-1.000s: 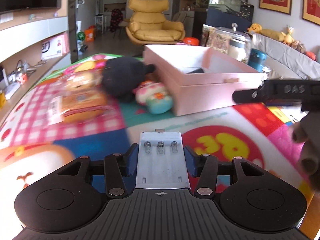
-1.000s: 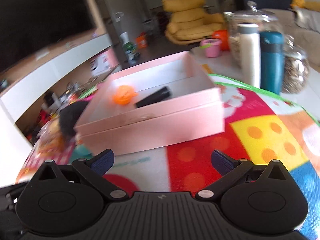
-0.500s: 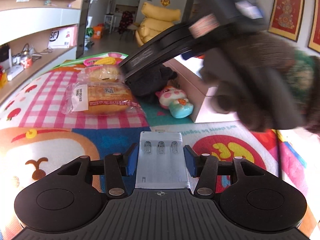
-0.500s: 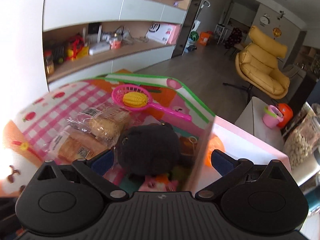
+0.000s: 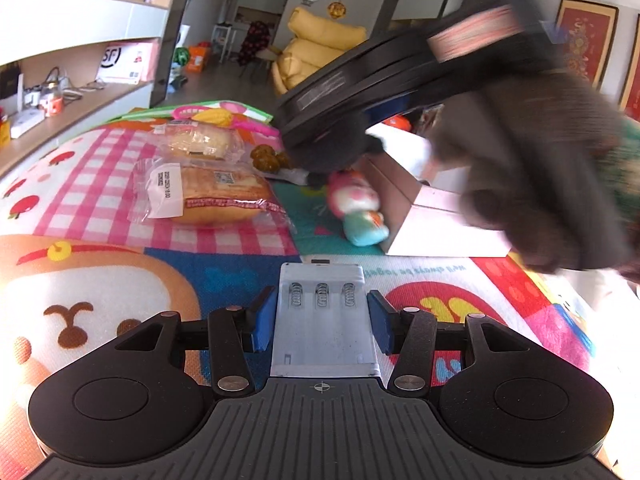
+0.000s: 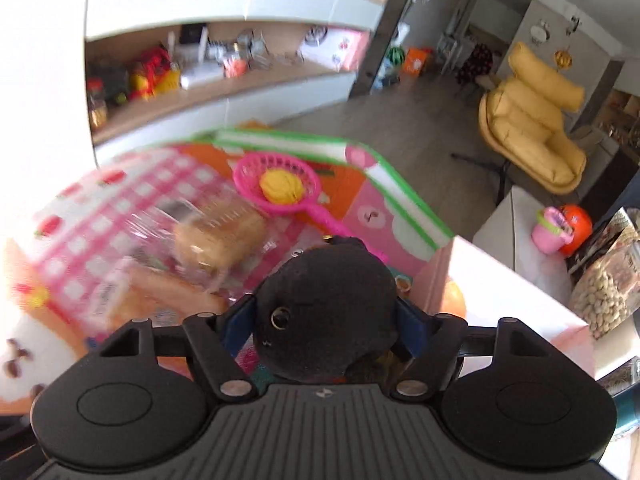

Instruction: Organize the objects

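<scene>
My left gripper is shut on a white battery case with three springs, held low over the colourful play mat. My right gripper reaches over the mat, its jaws closing around a round black plush toy; both blue pads touch its sides. In the left wrist view a gloved hand holds that gripper above the dark plush. The open pink box stands just right of the plush, with an orange ball inside.
Two wrapped bread packs lie on the pink checked patch. A pink-and-teal plush leans against the box. A pink sieve with a yellow corn toy lies at the mat's far edge. Jars stand right of the box.
My right gripper swung left from above the pink box to the black plush and its jaws narrowed around it. The left gripper kept the battery case and shifted a little.
</scene>
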Demonstrator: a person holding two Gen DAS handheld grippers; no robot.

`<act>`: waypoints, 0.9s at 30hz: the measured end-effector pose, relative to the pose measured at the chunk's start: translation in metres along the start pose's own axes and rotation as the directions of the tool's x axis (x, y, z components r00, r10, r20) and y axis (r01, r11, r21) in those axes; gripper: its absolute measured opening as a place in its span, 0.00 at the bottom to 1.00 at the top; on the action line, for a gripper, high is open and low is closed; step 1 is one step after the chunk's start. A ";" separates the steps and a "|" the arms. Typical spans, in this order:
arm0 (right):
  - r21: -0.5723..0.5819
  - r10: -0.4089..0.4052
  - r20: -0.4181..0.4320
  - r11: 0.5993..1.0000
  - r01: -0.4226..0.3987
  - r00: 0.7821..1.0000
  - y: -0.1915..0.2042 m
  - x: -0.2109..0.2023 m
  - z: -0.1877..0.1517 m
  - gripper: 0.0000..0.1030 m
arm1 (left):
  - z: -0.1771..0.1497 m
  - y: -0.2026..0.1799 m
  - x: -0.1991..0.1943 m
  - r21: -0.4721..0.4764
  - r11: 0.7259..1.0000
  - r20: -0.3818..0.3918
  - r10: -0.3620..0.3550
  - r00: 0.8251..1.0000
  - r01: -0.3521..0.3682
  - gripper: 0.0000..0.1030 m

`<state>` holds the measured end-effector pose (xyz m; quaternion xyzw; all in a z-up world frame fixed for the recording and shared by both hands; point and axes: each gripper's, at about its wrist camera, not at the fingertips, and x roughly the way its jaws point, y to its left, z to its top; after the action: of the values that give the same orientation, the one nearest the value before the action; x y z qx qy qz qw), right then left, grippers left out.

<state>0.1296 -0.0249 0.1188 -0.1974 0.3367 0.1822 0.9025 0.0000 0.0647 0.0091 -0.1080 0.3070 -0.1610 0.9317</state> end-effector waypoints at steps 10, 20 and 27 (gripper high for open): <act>-0.102 -0.023 0.054 0.994 0.028 0.998 -0.021 -0.116 -0.075 0.72 | 0.000 0.001 0.001 -0.005 1.000 0.001 -0.001 1.000 0.001 0.52; -0.253 -0.061 -0.001 0.966 0.058 0.998 0.008 -0.111 -0.142 0.73 | 0.001 0.001 0.001 -0.001 1.000 0.001 0.002 1.000 -0.002 0.52; -0.122 0.051 0.030 0.991 -0.047 0.998 0.004 -0.118 -0.158 0.83 | 0.000 0.001 0.001 0.002 1.000 0.000 0.006 1.000 -0.006 0.52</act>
<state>-0.0403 -0.1207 0.0879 -0.2406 0.3146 0.2278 0.8895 0.0014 0.0655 0.0084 -0.1064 0.3070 -0.1587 0.9323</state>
